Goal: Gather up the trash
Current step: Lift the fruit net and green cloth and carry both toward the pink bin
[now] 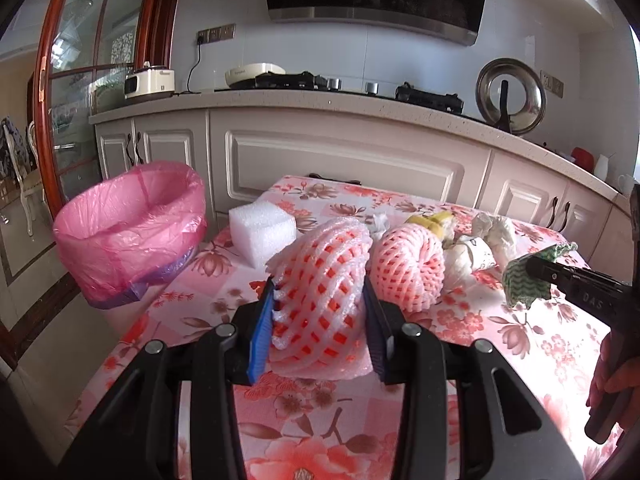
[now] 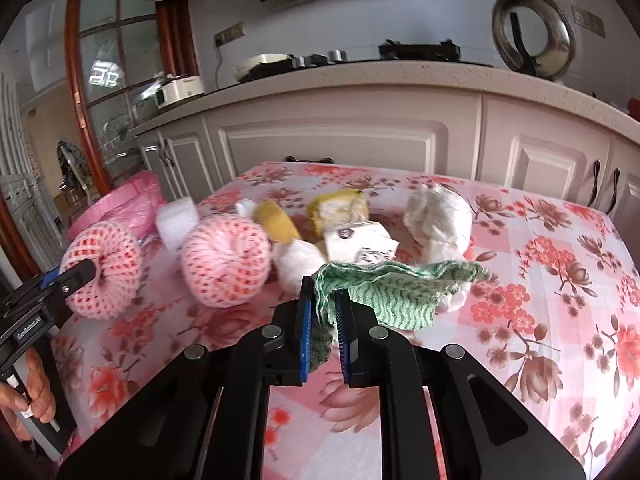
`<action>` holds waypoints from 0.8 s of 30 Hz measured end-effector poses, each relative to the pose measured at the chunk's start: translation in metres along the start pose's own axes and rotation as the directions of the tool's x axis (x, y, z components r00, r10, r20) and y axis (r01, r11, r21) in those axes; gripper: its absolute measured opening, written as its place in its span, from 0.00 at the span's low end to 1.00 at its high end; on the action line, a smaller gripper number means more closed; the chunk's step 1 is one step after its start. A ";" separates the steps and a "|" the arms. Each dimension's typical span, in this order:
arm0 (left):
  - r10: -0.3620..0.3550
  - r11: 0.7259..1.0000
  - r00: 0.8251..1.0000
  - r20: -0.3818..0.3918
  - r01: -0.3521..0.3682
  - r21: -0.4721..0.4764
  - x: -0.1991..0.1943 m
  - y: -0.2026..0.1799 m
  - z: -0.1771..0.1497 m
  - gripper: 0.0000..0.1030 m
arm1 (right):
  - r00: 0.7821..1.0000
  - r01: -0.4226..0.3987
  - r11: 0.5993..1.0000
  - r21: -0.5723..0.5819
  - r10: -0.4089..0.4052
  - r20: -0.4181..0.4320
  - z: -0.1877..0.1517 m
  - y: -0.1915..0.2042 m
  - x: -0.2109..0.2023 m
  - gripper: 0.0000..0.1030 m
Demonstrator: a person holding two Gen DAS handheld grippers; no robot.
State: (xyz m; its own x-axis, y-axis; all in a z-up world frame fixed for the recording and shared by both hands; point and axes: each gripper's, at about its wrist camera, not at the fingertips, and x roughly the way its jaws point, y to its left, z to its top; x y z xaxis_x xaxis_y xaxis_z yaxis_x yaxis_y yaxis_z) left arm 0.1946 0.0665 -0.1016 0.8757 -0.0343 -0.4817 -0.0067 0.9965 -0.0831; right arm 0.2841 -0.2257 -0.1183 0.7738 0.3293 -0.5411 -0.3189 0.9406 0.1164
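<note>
The desk (image 1: 460, 360), under its pink flowered cloth, carries the whole heap of rubbish, and the pink-lined bin (image 1: 132, 232) stands off its left edge, lower than the top. Everything turns on that bin: each piece in hand has to travel leftward to it.

From the bin, the nearest thing is the white foam block (image 1: 262, 228), lying on the desk's near-left corner. Next out from the bin comes the foam fruit net (image 1: 320, 300) that the left tongs (image 1: 320, 316) hold, pads pressed into both its sides, its length running away from the holder toward the cupboards. It looks lifted just clear of the cloth, though I cannot be sure. A second foam net (image 1: 408, 264) sits just beyond it, further from the bin, with banana peel (image 2: 340, 208), a paper cup (image 2: 360, 240) and crumpled white wrapping (image 2: 438, 216) behind.

Farthest from the bin is the green cloth (image 2: 384, 296), pinched by one bunched end in the right tongs (image 2: 322, 332), which are nearly closed on it; the rest trails to the right.

I judge the left hand the nearer to the bin, so its net should go first, swinging left past the foam block.
</note>
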 end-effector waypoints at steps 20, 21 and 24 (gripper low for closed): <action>0.012 1.000 0.995 0.101 -0.011 -0.012 -0.088 0.027 -0.001 0.38 | 0.979 -0.165 0.964 -0.209 0.186 0.084 0.006 0.111 -0.072 0.13; 0.013 1.000 0.994 0.105 -0.012 -0.012 -0.092 0.029 -0.001 0.38 | 0.976 -0.174 0.958 -0.229 0.198 0.087 0.007 0.120 -0.074 0.13; 0.019 1.000 0.993 0.118 -0.017 -0.015 -0.104 0.037 -0.001 0.38 | 0.968 -0.204 0.941 -0.271 0.234 0.086 0.009 0.140 -0.077 0.13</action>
State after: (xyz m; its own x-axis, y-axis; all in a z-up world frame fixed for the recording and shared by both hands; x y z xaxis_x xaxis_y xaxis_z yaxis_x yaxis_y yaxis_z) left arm 0.1022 0.1070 -0.0555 0.9262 -0.0060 -0.3771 -0.0291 0.9957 -0.0874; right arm 0.1852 -0.1181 -0.0528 0.7214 0.5465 -0.4254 -0.6060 0.7954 -0.0060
